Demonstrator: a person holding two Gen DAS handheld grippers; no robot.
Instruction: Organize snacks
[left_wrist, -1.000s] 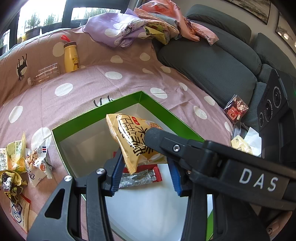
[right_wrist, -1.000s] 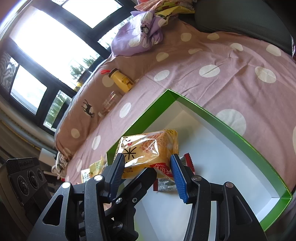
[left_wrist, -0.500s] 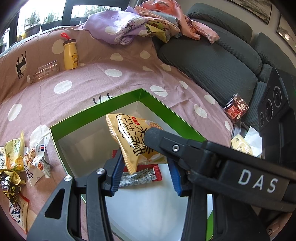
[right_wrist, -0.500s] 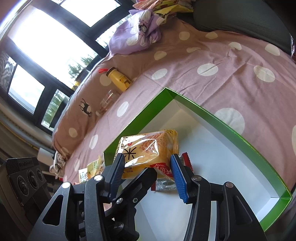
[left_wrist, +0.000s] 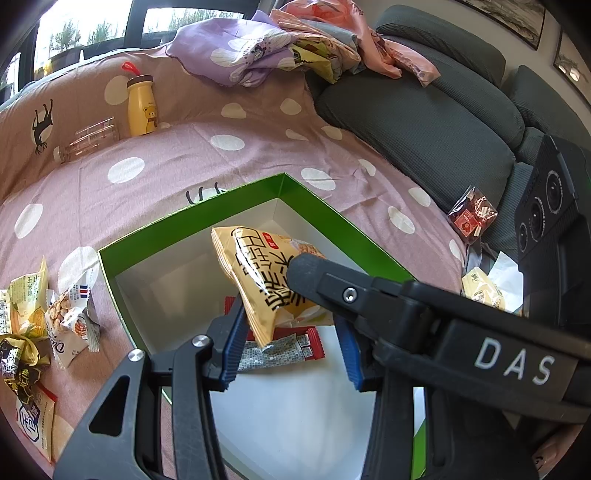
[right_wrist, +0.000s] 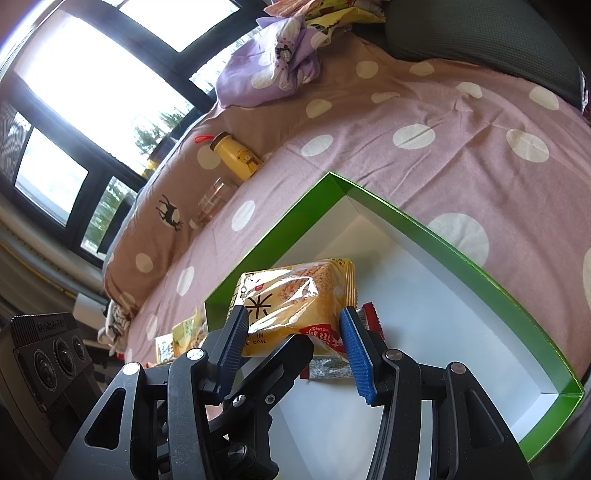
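Note:
A yellow snack packet (left_wrist: 258, 273) (right_wrist: 295, 295) hangs above the white floor of the green box (left_wrist: 229, 206) (right_wrist: 295, 210). My left gripper (left_wrist: 291, 347) has its blue pads against the packet's lower end. My right gripper (right_wrist: 295, 336) is shut across the same packet. It reaches in from the right in the left wrist view, one black finger (left_wrist: 306, 269) lying over the packet's face. A left finger (right_wrist: 288, 354) shows under the packet in the right wrist view. A red-and-grey wrapper (left_wrist: 280, 350) (right_wrist: 371, 317) lies on the box floor below.
Several loose snack packets (left_wrist: 70, 317) lie on the spotted cover left of the box. A yellow bottle (left_wrist: 140, 107) and a clear bottle (left_wrist: 88, 140) sit at the back. A red packet (left_wrist: 471, 218) rests by the grey sofa cushions (left_wrist: 424, 122). Crumpled cloth (left_wrist: 258, 51) is piled behind.

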